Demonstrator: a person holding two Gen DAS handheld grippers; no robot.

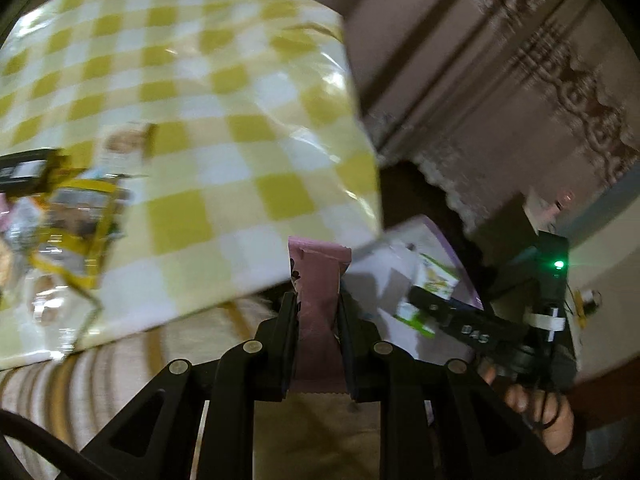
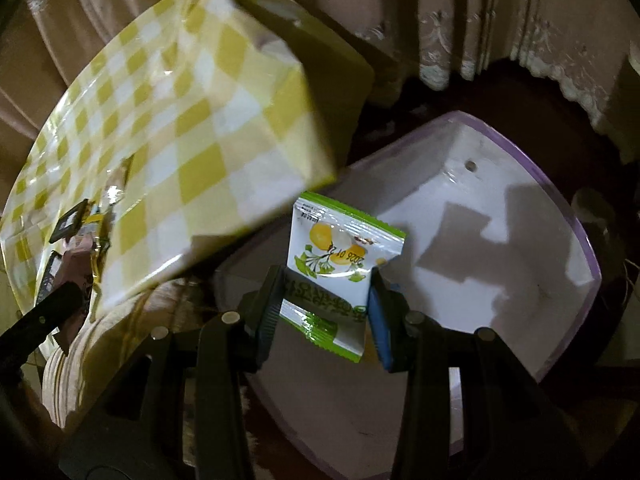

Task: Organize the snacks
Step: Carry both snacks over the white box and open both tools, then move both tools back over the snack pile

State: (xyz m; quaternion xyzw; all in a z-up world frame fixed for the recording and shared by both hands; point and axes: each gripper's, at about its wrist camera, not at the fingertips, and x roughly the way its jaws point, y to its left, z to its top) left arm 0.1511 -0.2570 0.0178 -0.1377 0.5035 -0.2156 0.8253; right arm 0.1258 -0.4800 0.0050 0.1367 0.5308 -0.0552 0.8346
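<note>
My left gripper [image 1: 318, 300] is shut on a pink snack packet [image 1: 320, 280] and holds it upright off the near edge of the yellow-checked table [image 1: 208, 92]. My right gripper [image 2: 326, 280] is shut on a white and green snack packet [image 2: 340, 240] with yellow fruit printed on it, above the white bin with a purple rim [image 2: 500, 240]. The right gripper with its packet also shows in the left wrist view [image 1: 424, 300], over the bin [image 1: 384, 264]. Several more snack packets [image 1: 68, 216] lie in a pile at the table's left side, also seen in the right wrist view [image 2: 86, 232].
The bin stands lower than the table, off its right corner. Beige curtains [image 1: 520, 80] hang behind. A striped cushion or seat [image 1: 120, 360] lies below the table's near edge. The left gripper's dark finger [image 2: 52, 312] shows at the left of the right wrist view.
</note>
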